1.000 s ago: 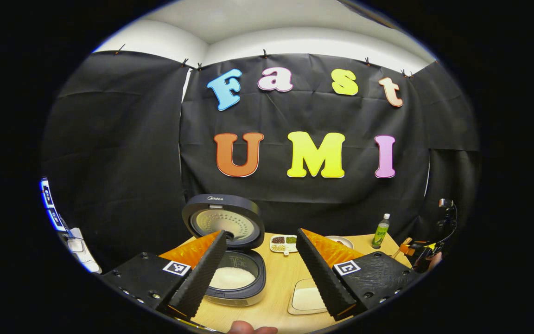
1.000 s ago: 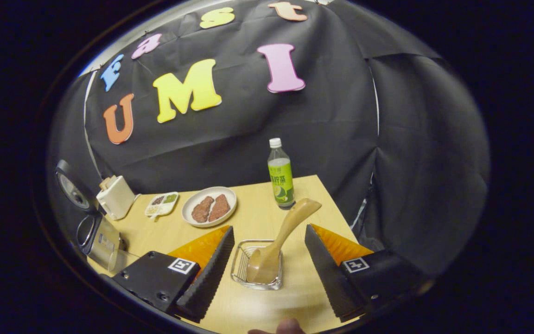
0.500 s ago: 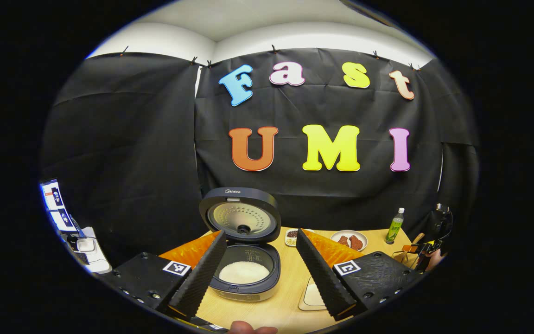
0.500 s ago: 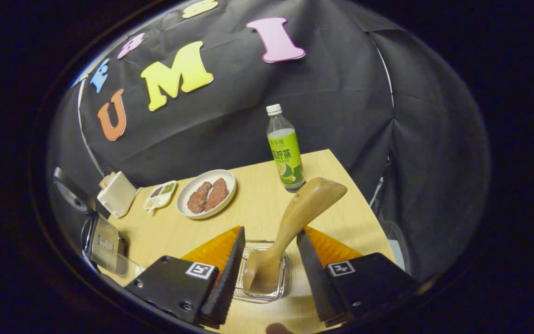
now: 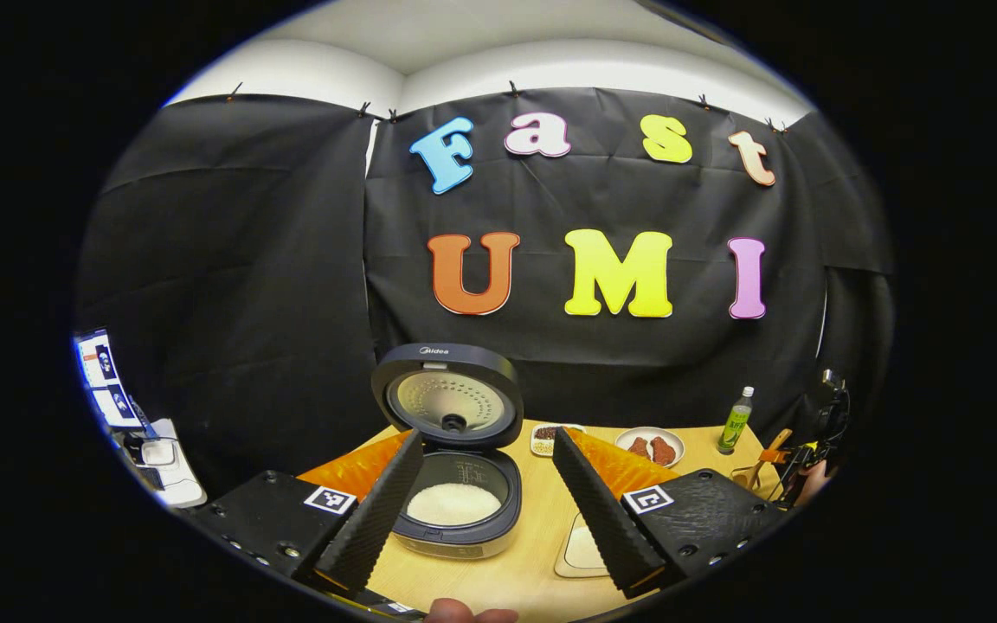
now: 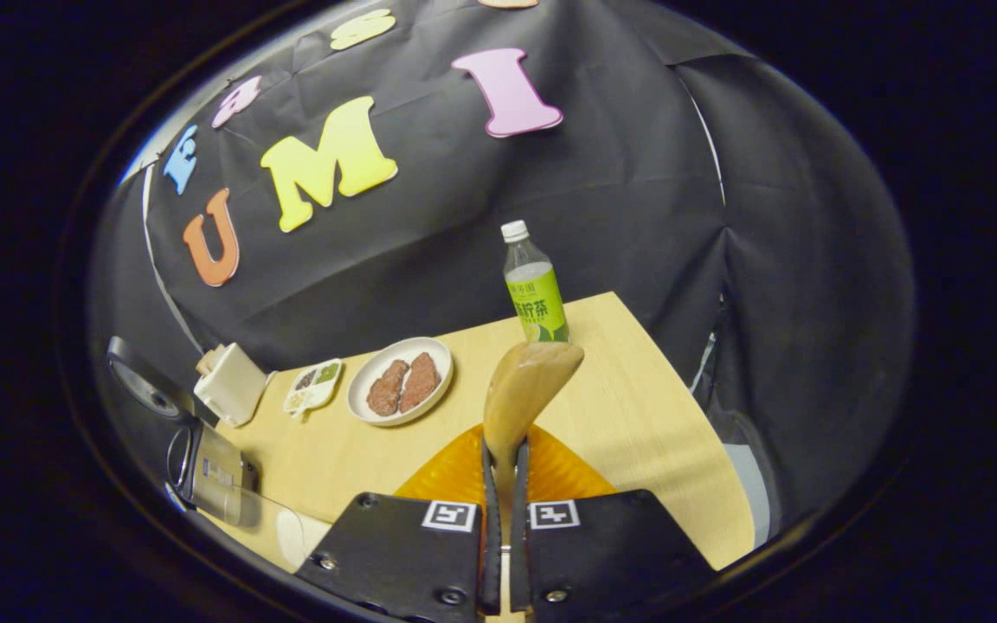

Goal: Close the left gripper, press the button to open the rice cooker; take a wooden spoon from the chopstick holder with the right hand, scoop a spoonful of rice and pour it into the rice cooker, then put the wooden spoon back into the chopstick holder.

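Observation:
The rice cooker (image 5: 455,519) stands open with its lid (image 5: 451,402) raised and white rice in the pot. My left gripper (image 5: 486,437) is open in front of it, holding nothing. A shallow tray of rice (image 5: 583,549) lies right of the cooker. My right gripper (image 6: 505,450) is shut on the wooden spoon (image 6: 523,389), whose broad end rises above the fingertips. The fingers hide the chopstick holder below. The right gripper (image 5: 797,472) also shows far right in the left gripper view. The cooker (image 6: 209,467) sits at the left edge of the right gripper view.
A green tea bottle (image 6: 535,285) stands at the back of the wooden table (image 6: 637,407), just beyond the spoon. A plate of meat (image 6: 402,389), a small divided dish (image 6: 312,385) and a white box (image 6: 230,385) lie toward the cooker. The table's right edge is close.
My right gripper moved in over the holder and shut on the wooden spoon's handle. My left gripper stayed open and drew slightly back from the cooker.

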Demonstrator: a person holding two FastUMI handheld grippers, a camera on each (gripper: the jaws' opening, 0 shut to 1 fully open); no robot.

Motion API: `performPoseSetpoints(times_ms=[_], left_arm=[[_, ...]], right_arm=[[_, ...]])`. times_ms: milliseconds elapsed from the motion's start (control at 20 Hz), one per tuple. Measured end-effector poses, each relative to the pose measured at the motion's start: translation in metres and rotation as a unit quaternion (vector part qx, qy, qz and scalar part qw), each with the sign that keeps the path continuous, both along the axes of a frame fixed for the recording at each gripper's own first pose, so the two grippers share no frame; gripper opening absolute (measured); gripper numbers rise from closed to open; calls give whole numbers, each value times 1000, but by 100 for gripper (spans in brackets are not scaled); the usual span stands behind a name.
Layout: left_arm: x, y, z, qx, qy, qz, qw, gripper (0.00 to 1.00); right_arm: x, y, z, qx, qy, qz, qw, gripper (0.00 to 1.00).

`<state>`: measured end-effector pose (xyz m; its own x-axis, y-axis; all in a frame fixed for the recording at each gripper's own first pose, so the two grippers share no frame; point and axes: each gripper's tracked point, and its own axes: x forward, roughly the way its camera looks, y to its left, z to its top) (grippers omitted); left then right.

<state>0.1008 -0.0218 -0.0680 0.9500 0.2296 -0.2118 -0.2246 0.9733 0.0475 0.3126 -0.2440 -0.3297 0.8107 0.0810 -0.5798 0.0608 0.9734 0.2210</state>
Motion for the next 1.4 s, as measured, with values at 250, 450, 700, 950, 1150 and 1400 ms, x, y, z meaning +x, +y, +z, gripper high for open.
performPoseSetpoints(times_ms=[250,450,700,950,1150,1400], left_arm=[[-4,-7,11,6,-26,-30,999,97],[-13,5,29,8,-63,-43,997,96],[-28,41,41,10,-91,-37,995,96],[-43,76,52,9,-114,-40,993,96],[-53,99,55,15,-119,-45,992,96],[-67,128,51,34,-115,-44,992,96]], right_arm=[[-12,5,50,-49,-46,-7,998,9],[-30,25,100,-81,-86,-9,993,9],[-67,90,158,-74,-113,27,991,9],[-108,173,176,-46,-117,58,990,8],[-132,226,149,-69,-101,87,989,9],[-151,258,99,-149,-89,120,977,9]])
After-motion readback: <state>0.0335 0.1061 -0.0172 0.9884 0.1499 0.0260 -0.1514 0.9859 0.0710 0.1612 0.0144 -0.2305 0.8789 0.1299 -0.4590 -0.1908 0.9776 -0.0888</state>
